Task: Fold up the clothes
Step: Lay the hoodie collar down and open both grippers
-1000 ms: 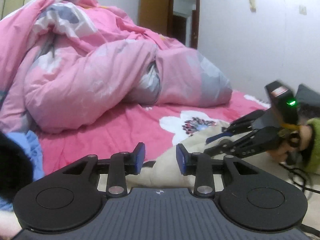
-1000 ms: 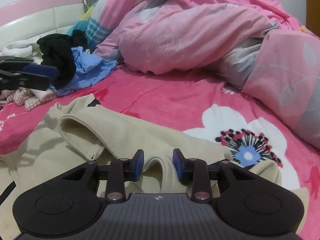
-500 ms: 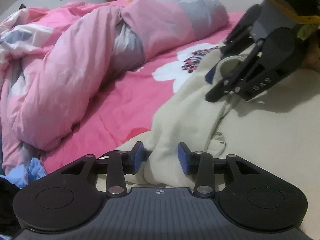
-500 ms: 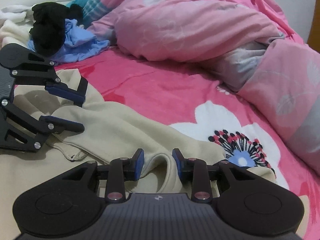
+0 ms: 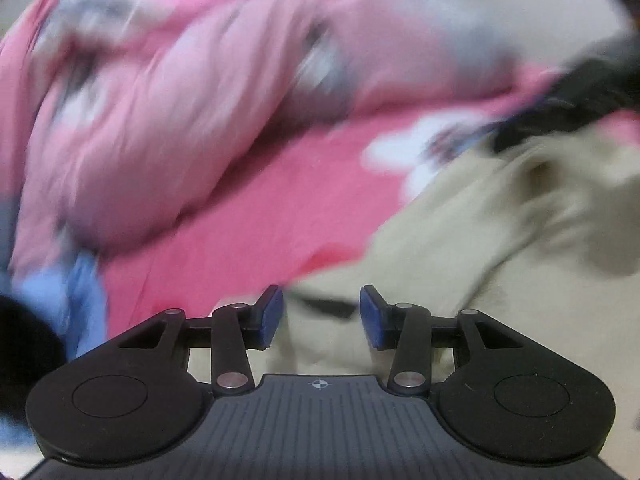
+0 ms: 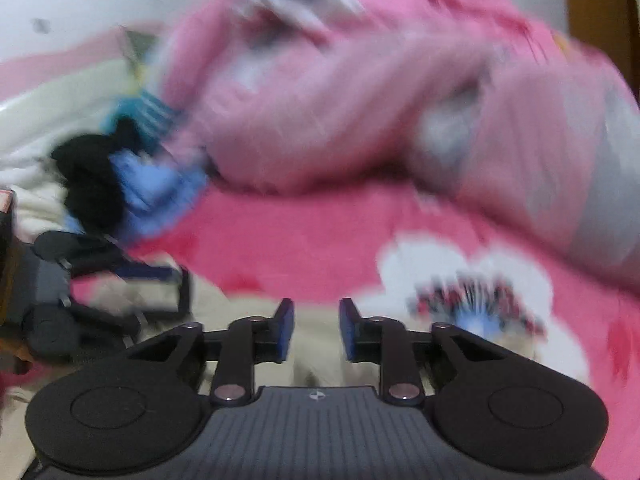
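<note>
Beige garment (image 5: 460, 240). Bed sheet (image 6: 304, 240) deep pink, white flower print. Quilt (image 5: 168, 92) pale pink, grey-white patches. Black cloth (image 6: 92, 184) beside blue cloth (image 6: 156, 196). Tool pads (image 6: 285, 330) blue.

We saw a bed (image 6: 304, 240) with a pink flowered sheet; on it lay a beige garment (image 5: 500, 240), a pink quilt (image 6: 340, 112), and blue (image 6: 152, 192) and black clothes (image 6: 92, 184).

Left gripper (image 5: 320, 316) jaws apart; right gripper (image 6: 316, 330) jaws closing, both angled down.
</note>
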Available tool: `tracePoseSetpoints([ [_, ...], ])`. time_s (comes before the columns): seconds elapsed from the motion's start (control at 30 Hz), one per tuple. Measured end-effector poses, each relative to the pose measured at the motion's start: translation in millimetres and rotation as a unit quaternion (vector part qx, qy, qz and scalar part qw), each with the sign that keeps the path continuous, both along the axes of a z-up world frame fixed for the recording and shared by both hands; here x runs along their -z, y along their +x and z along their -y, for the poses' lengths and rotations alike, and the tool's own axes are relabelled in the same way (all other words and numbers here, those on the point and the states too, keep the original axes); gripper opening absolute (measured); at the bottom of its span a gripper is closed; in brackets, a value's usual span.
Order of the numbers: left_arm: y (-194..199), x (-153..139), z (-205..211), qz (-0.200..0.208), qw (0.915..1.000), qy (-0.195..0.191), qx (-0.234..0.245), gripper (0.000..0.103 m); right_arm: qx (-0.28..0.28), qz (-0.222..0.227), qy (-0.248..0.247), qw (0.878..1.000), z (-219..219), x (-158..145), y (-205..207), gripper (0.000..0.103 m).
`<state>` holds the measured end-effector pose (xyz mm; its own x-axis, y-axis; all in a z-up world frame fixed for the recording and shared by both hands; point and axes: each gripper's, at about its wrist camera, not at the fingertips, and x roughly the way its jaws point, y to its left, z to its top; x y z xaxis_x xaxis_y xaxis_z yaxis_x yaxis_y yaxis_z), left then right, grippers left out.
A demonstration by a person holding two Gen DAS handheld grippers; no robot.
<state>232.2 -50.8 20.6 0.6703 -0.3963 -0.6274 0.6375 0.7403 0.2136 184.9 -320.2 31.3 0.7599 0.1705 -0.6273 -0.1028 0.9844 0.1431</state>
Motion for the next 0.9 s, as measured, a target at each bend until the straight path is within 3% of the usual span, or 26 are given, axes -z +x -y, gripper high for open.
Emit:
tracePoseSetpoints([
  [0.03,8.1,2.7,-7.9,-0.024,0.9994,-0.016,-0.019,0.048,0.010,-0.026,0.008,1.000,5.1,17.3,1.5,0.014],
  [0.13,19.7,3.6,-29.3,-0.069,0.9942,-0.064,-0.051,0.048,0.011,0.001,0.015,1.000,7.5,27.9,-10.2,0.014],
  [0.27,14.3,-6.0,-32.9,-0.069,0.9938,-0.056,-0.067,0.049,0.006,-0.001,-0.038,0.999,-7.7,18.8,-8.6,0.015],
  [0.47,-19.3,-57.9,-74.7,-0.078,0.9871,-0.064,-0.124,0.052,0.021,0.047,-0.037,0.998,-1.3,-33.8,-70.0,0.021],
  [0.5,-31.6,-68.9,-86.2,-0.079,0.9857,-0.072,-0.130,0.053,0.028,0.049,-0.026,0.998,4.0,-41.9,-86.8,0.024],
  [0.57,-59.8,-88.4,-112.6,-0.089,0.9813,-0.099,-0.140,0.057,0.043,0.052,0.000,0.998,16.1,-58.0,-122.6,0.041],
  [0.67,-104.5,-105.4,-155.2,-0.122,0.9709,-0.148,-0.143,0.067,0.073,0.030,0.073,0.994,45.9,-64.5,-184.8,0.049],
  [0.77,-151.1,-96.8,-185.4,-0.195,0.9546,-0.178,-0.137,0.068,0.095,-0.018,0.167,0.981,77.8,-50.4,-239.2,0.058],
  [0.9,-205.4,-54.2,-196.0,-0.282,0.9323,-0.188,-0.126,0.068,0.141,-0.069,0.226,0.961,104.6,-14.7,-289.9,0.061],
])
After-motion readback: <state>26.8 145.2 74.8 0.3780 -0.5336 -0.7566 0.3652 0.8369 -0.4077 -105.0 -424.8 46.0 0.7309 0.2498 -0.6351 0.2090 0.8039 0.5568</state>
